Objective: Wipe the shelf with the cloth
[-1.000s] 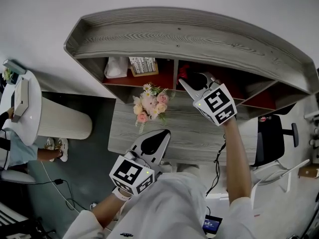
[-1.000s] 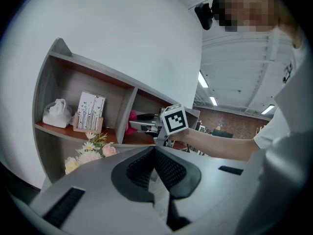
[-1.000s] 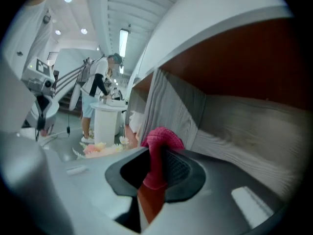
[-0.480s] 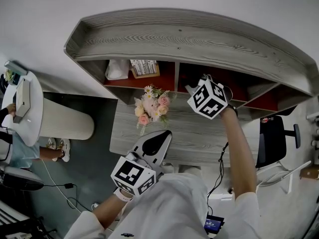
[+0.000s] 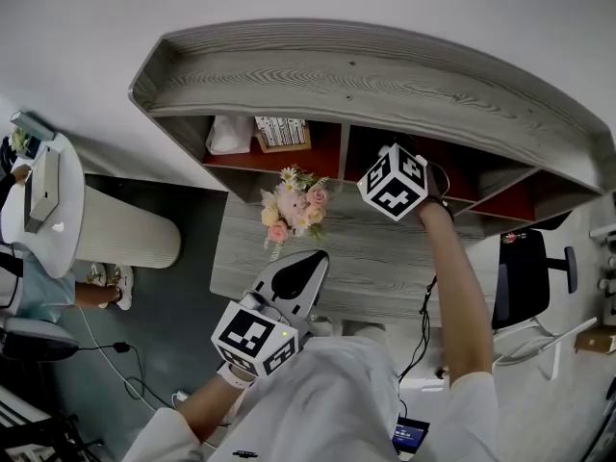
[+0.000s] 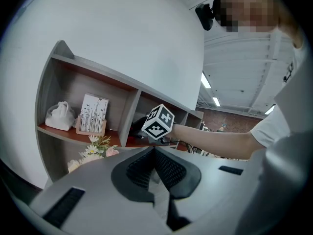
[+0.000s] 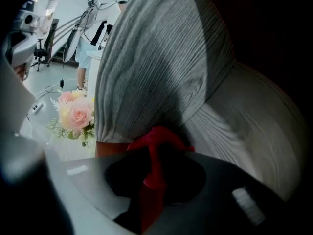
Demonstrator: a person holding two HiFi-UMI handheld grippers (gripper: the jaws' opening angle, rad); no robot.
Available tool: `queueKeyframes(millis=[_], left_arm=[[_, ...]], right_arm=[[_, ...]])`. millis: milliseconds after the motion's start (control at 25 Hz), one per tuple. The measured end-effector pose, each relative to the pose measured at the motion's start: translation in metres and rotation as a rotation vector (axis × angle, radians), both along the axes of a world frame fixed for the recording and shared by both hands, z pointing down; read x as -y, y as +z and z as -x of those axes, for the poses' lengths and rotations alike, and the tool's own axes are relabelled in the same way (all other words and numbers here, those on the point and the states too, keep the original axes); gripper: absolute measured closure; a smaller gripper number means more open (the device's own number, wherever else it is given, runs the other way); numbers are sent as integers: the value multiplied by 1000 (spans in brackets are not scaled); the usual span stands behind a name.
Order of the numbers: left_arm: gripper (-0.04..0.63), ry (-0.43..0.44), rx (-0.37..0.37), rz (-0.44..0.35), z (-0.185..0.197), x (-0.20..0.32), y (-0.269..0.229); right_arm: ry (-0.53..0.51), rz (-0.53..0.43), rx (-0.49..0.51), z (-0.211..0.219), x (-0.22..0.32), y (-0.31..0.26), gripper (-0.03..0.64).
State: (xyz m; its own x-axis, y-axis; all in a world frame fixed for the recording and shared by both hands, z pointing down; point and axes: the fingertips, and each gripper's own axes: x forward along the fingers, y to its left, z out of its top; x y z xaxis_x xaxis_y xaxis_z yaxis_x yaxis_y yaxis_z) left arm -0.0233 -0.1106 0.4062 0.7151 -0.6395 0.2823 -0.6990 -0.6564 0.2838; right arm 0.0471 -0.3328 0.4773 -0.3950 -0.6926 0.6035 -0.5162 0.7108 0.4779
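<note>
Pinching cloth [image 7: 160, 138] in right gripper [image 7: 156, 153], strip lengthwise along jaws, bunched end toward shelf [image 7: 161, 58] wall, left gripper [image 6: 154, 153] closed, empty

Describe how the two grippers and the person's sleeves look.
The left claw and right claw are light grey shells tapering to a point, lined with black pads. Each carries a white cube with black square markers. The sleeves are white and short.

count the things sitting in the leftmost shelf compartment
2: a white bundle at the compartment's left end, and a printed card standing upright just right of it. Nothing else shows there in the left gripper view.
</note>
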Motion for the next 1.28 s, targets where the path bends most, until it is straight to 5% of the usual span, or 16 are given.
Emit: queueKeyframes(millis=[480,800,1280], left_arm=[[589,43,-22,-3,-9,-15,-1],[589,83,-33,-10,-16,-23,-4],[589,44,-57,-16,8,-29,-7]], right_arm=[[304,15,-77,-97,-13,7,535],[626,14,-85,-177,-20,8,535],[884,54,-25,-206,-47,10,535]])
